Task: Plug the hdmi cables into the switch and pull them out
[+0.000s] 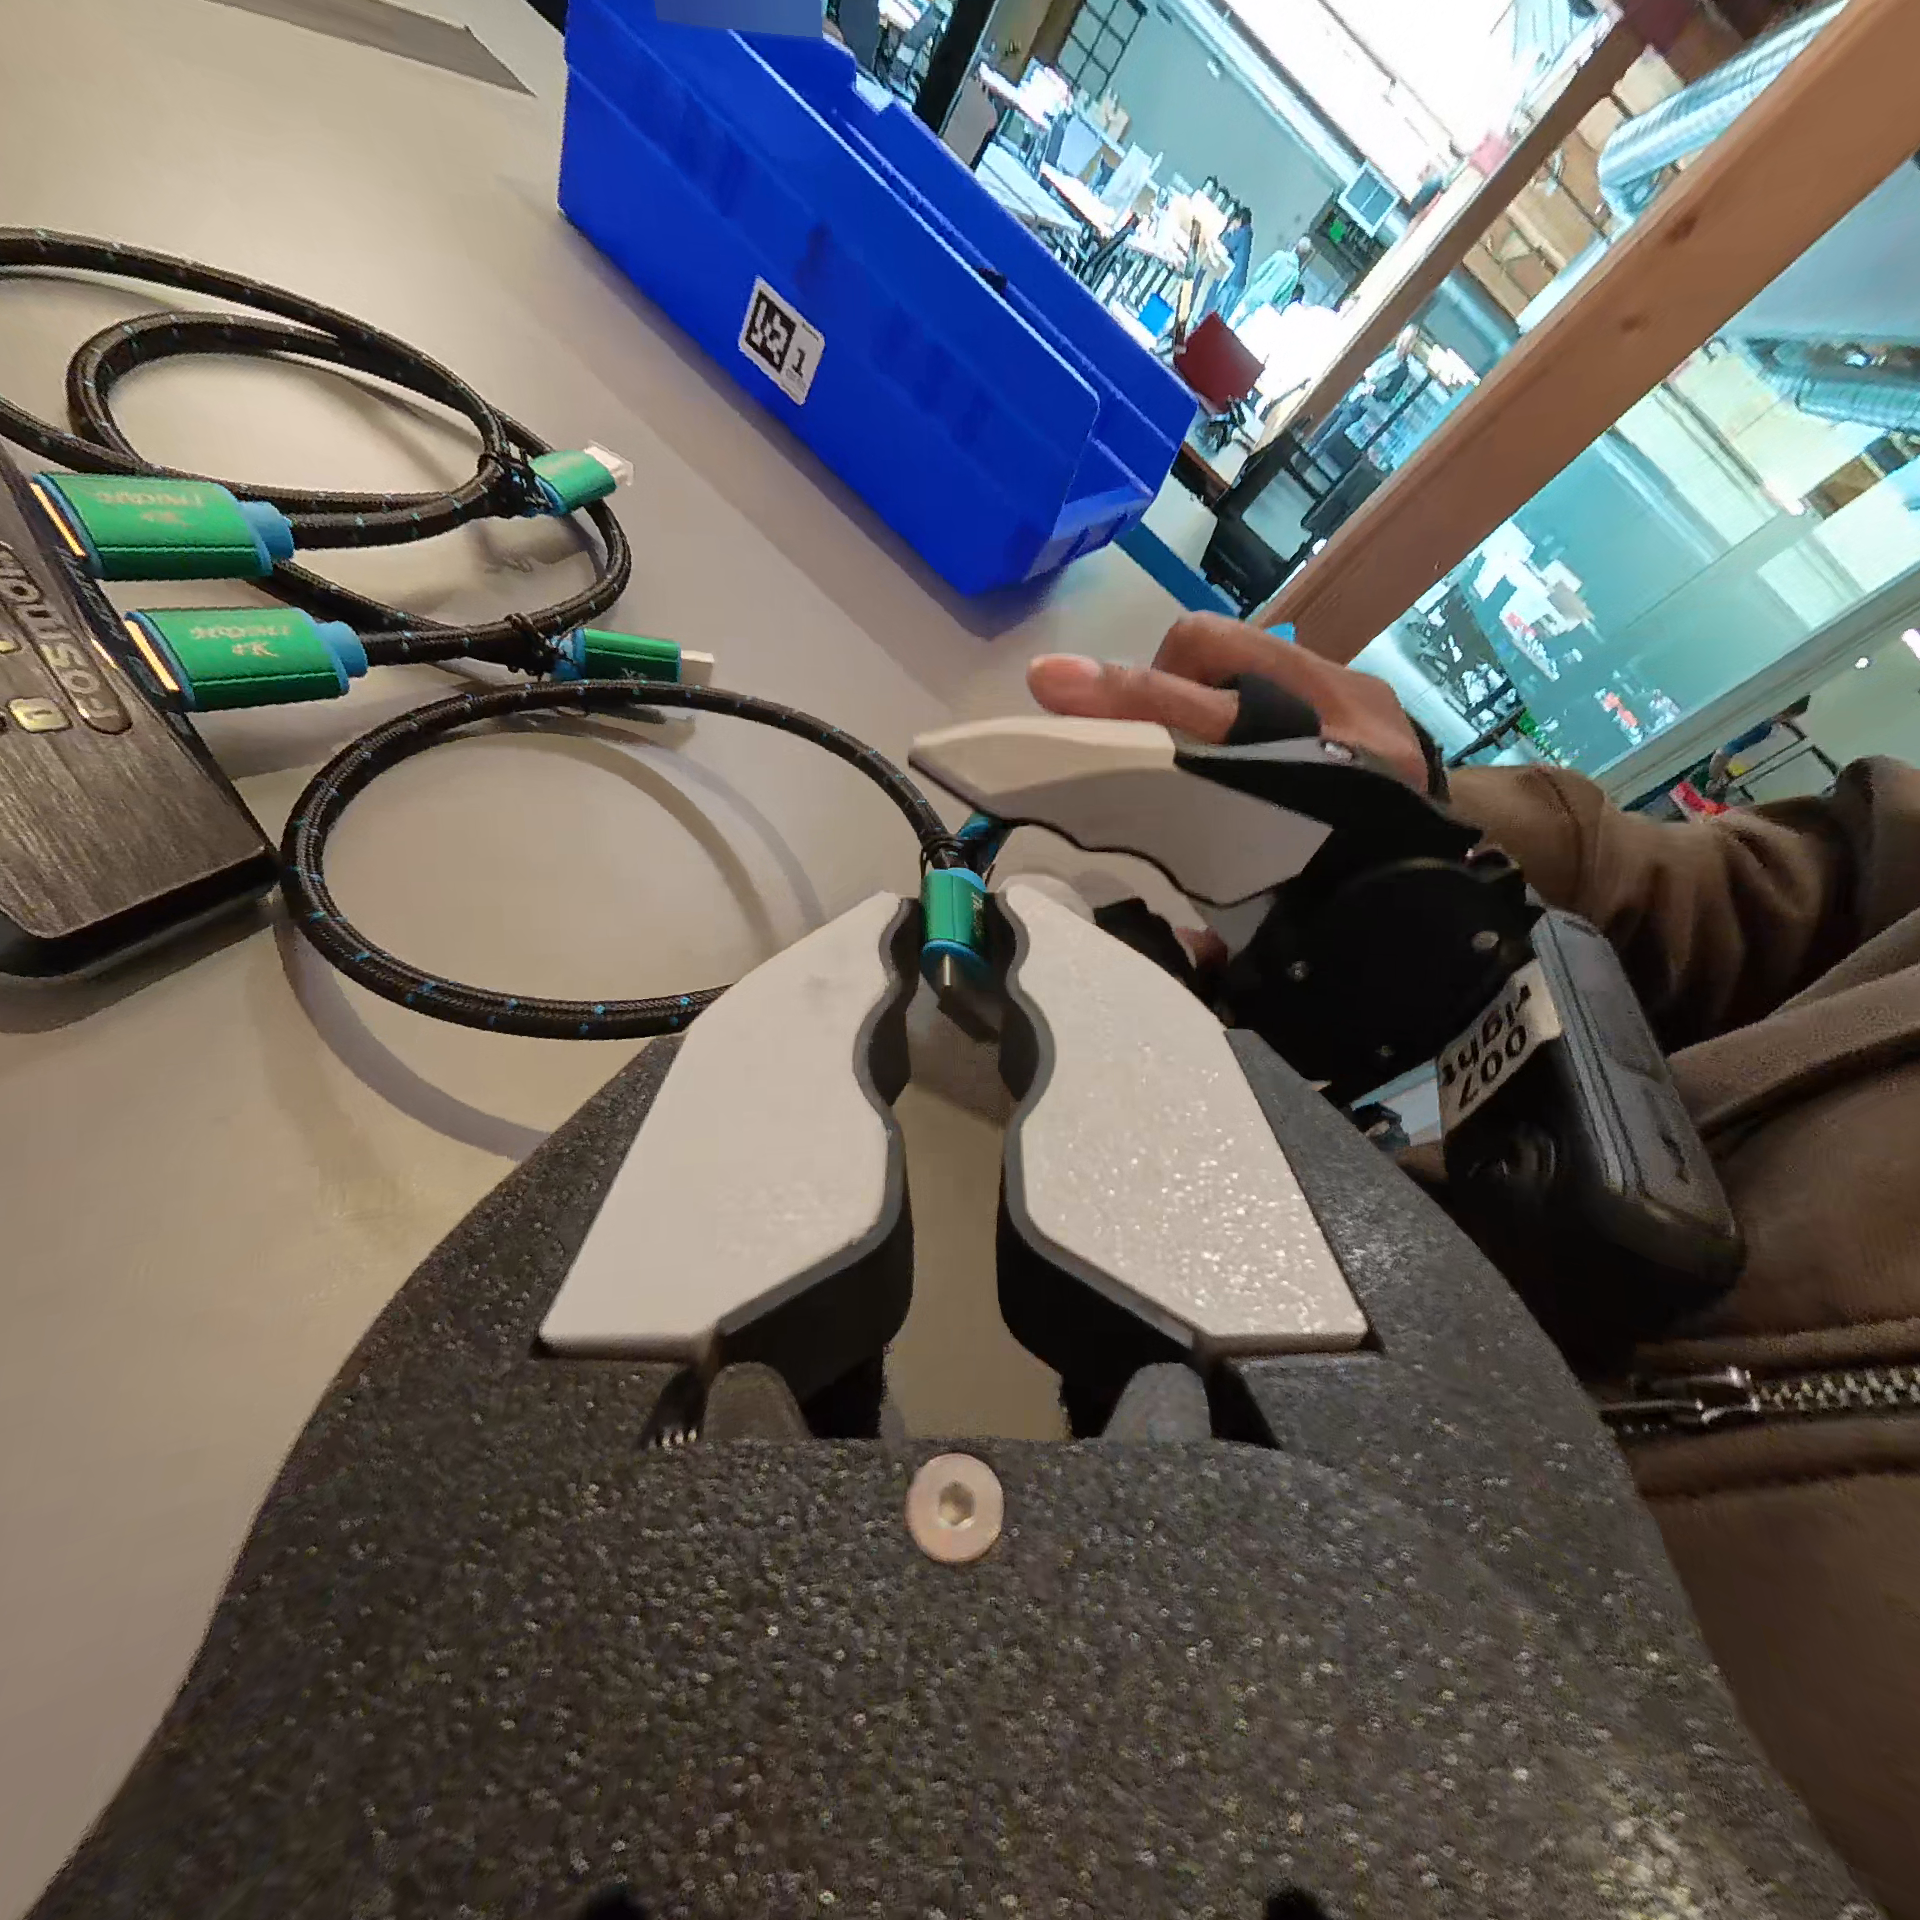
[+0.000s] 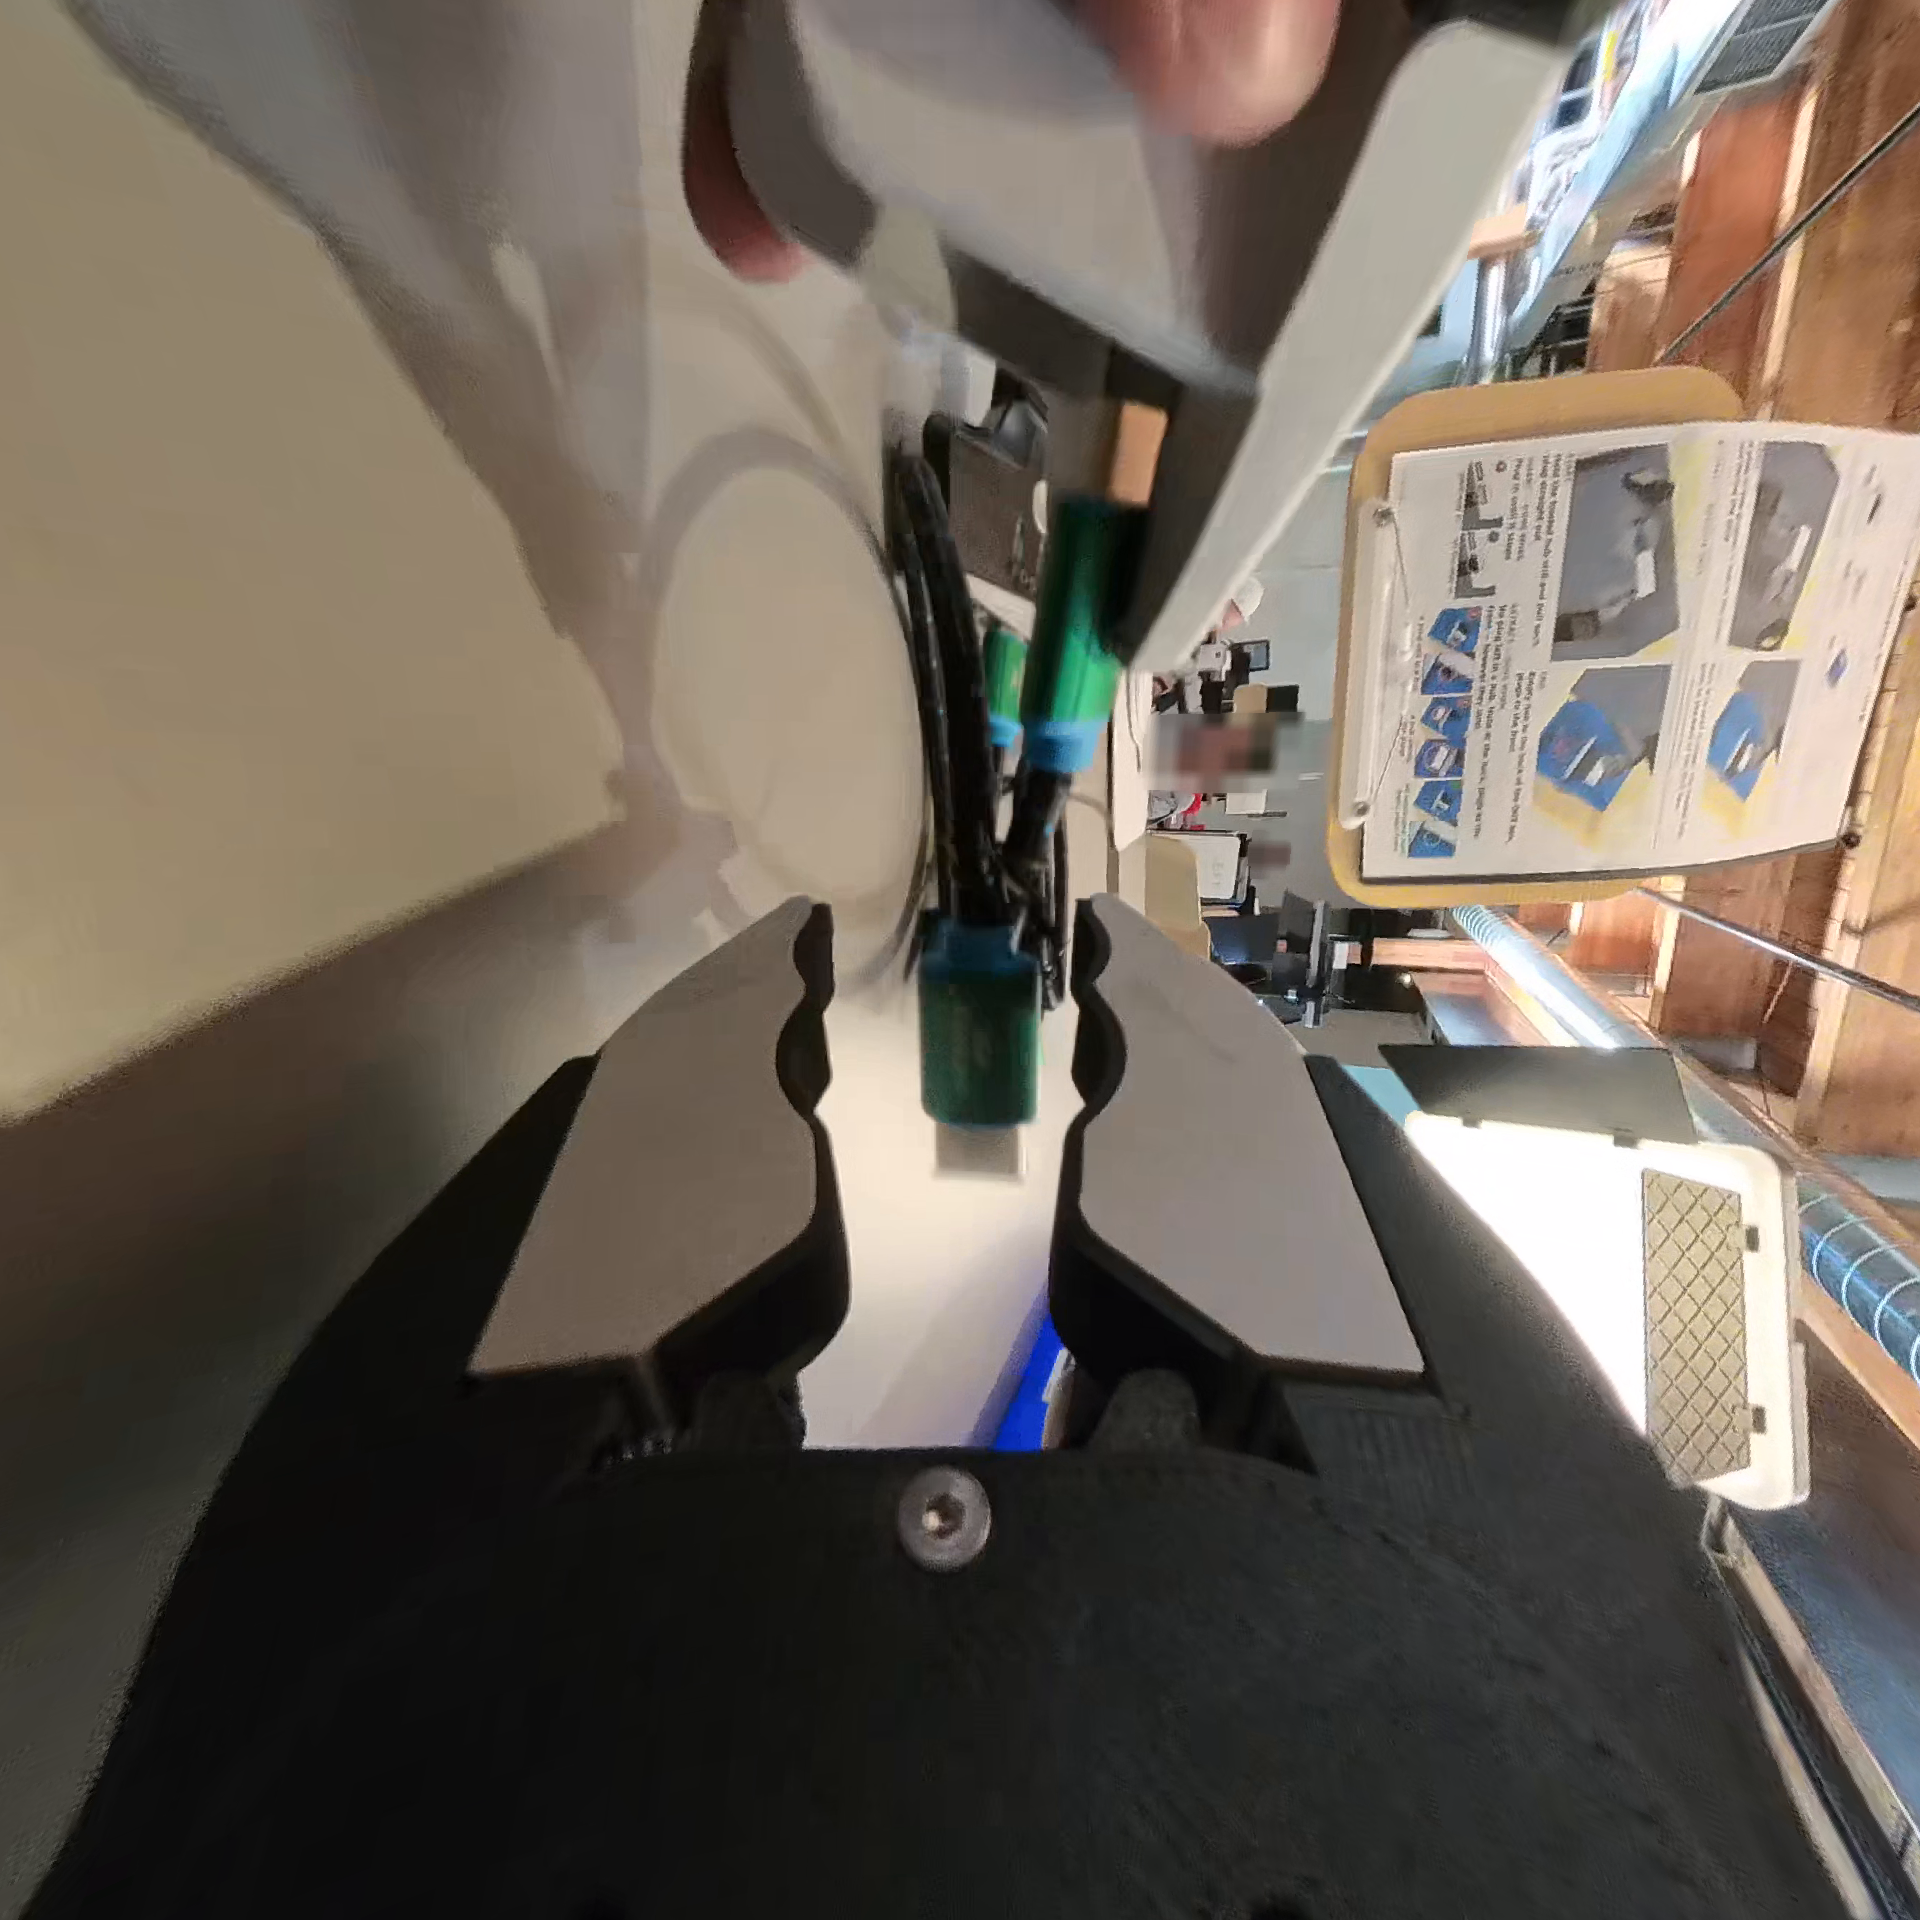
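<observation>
Left tool (image 1: 961, 940) is nearly closed, both pads pressed on a small green plug (image 1: 954, 914) w/ blue collar, metal tip pointing back toward the tool body. The plug's black braided cable (image 1: 499, 997) w/ blue flecks loops out to the left over the grey surface (image 1: 312, 1195) and curls back round.

Right tool (image 2: 951, 997) is open, fingers apart. A green plug (image 2: 977, 1039) sits between its fingers w/ a gap on each side, so pads aren't pressing on it; metal tip points toward the tool body. View is blurred by motion. Behind that plug hangs a bundle of black cables (image 2: 940, 665) and two more green plugs (image 2: 1070, 634). Seen from the left wrist view, the right tool's upper finger (image 1: 1049, 764) hovers just above the held plug, w/ a person's hand (image 1: 1226, 686) in a fingerless black glove on it, brown sleeve (image 1: 1662, 862) behind.

Left of the looped cable, a dark switch box (image 1: 94, 790) lies on the surface w/ two big green plugs (image 1: 166, 525) seated in its side. Two loose small green connectors (image 1: 582, 480) lie near them, cables coiled around. A blue bin (image 1: 862, 343) w/ a white sticker stands farther back on the surface. In the right wrist view, a clipboard w/ printed sheet (image 2: 1621, 644) hangs off to the right.
</observation>
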A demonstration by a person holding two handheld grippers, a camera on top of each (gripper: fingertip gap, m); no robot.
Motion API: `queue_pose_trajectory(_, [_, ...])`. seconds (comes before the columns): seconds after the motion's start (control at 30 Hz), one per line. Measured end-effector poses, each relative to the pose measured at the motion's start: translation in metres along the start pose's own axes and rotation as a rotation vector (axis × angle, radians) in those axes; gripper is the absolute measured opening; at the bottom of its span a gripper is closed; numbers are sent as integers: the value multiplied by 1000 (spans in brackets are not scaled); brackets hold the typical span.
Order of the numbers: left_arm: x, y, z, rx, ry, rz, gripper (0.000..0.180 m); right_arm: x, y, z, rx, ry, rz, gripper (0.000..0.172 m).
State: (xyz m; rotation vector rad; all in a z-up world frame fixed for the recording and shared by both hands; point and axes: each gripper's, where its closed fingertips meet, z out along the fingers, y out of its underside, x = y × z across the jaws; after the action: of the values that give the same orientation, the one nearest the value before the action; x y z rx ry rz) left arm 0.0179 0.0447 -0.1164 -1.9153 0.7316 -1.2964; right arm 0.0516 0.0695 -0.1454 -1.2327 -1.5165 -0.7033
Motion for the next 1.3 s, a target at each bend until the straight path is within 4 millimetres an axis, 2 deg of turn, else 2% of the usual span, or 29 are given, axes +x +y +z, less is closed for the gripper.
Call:
queue_pose_trajectory(0.1, [1,-7,0,38,7,-24,12,8,-8,5,9,54,19,40])
queue_pose_trajectory(0.2, [2,-8,0,55,33,-52,12,17,-16,7,43,117,31,17])
queue_pose_trajectory(0.23, [2,-7,-1,53,38,-63,11,17,-15,8,43,117,33,16])
queue_pose_trajectory(0.3, [0,-7,-5,61,43,-80,11,14,-7,11,6,109,20,16])
queue_pose_trajectory(0.4, [-5,-9,-17,84,60,-109,10,9,19,18,-75,80,17,16])
queue_pose_trajectory(0.53, [-7,-8,-28,75,79,-127,9,10,39,19,-94,67,23,16])
queue_pose_trajectory(0.67, [-7,-8,-35,60,82,-115,9,7,47,20,-96,51,26,16])
queue_pose_trajectory(0.77, [-7,-7,-31,61,104,-131,8,-6,46,20,-101,-30,40,20])
queue_pose_trajectory(0.87, [-11,-7,-27,71,114,-165,8,-14,47,12,-71,-138,104,37])
queue_pose_trajectory(0.93, [-10,-5,-24,64,120,-167,7,-18,49,2,-43,-216,139,41])
queue_pose_trajectory(1.17, [0,0,-7,35,157,-152,6,-29,54,-35,7,-410,177,48])
queue_pose_trajectory(1.3, [3,-5,1,58,184,-175,2,-33,49,-39,11,-446,216,52])
